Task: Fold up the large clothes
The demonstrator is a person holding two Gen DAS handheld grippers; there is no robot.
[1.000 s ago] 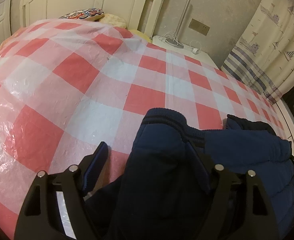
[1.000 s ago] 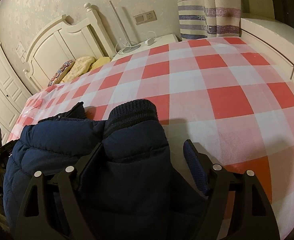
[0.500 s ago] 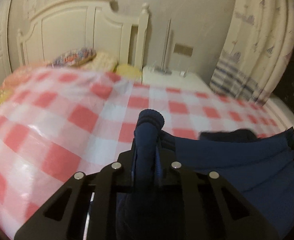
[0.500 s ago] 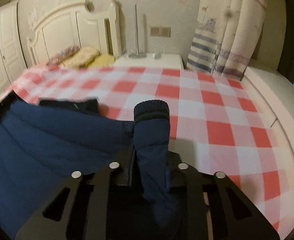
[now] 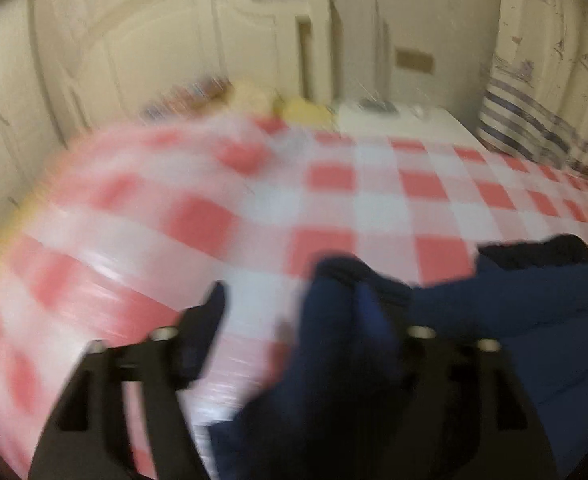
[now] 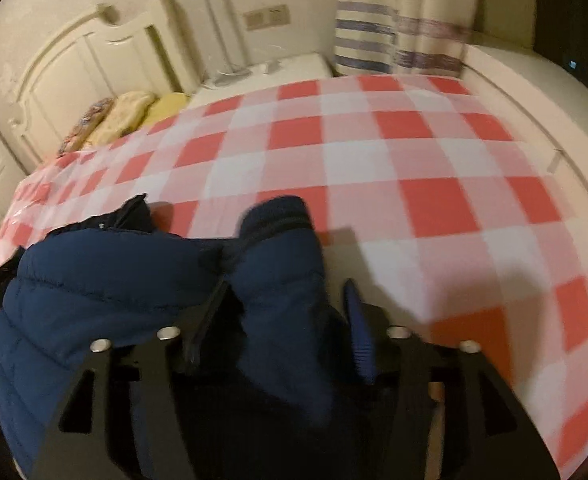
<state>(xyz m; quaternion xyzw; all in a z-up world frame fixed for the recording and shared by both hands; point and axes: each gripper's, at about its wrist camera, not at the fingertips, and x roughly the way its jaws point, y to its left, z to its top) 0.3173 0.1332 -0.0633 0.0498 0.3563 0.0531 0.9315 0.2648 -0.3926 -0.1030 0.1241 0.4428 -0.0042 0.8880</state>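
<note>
A navy puffer jacket [image 6: 93,280] lies at the near edge of a bed with a red-and-white checked cover [image 6: 414,152]. In the right wrist view one sleeve [image 6: 281,248] with a ribbed cuff stands between the jaws of my right gripper [image 6: 283,308]. Those jaws are opening, and a gap shows beside the blue right pad [image 6: 358,328]. The left wrist view is blurred. There the other sleeve [image 5: 346,300] leans by the right finger of my left gripper [image 5: 294,312], whose jaws are opening wide. The jacket body [image 5: 534,320] spreads off to the right.
A cream headboard [image 6: 93,60] and pillows [image 6: 133,112] are at the far end of the bed. A white nightstand [image 6: 277,68] with a lamp pole and a striped curtain [image 6: 394,40] stand behind. A cream ledge [image 6: 534,80] runs along the bed's right side.
One second ago both grippers stood open around the sleeves. Half a second ago both were shut on them and raised. Now both sets of jaws have parted again and the sleeves sit loose.
</note>
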